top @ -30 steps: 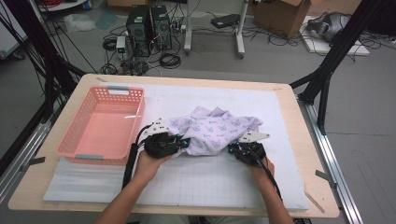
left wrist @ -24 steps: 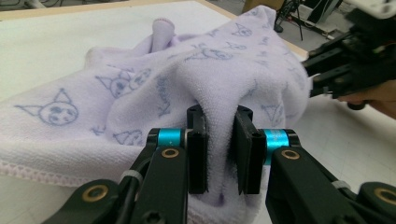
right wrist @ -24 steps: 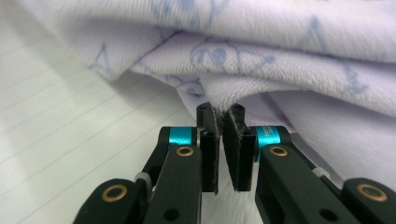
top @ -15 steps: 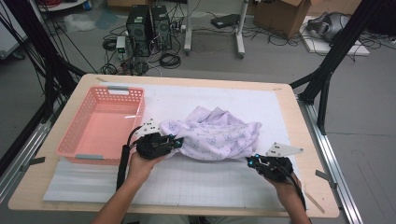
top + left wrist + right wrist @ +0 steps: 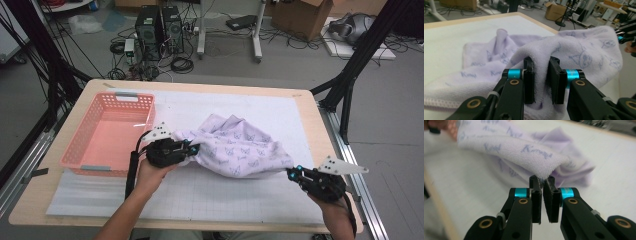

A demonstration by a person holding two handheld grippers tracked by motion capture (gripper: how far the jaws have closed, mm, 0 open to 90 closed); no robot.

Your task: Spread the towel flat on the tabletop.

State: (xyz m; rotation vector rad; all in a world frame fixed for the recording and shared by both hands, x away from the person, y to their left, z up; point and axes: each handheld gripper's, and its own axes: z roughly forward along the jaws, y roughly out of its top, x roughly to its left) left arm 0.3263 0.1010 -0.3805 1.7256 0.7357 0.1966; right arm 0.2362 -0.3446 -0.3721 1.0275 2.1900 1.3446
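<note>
High view: we hold a lilac towel (image 5: 235, 150) stretched between both grippers over the white mat (image 5: 280, 115).
From above, the left gripper (image 5: 192, 148) bites the towel's left end just beside the pink basket (image 5: 85, 145), while the right gripper (image 5: 294, 172) pinches its right corner near the table edge. Left gripper view: our jaws clamp a thick fold of towel (image 5: 541, 75). Right gripper view: our jaws sit nearly together, nipping a thin corner of towel (image 5: 543, 175).
</note>
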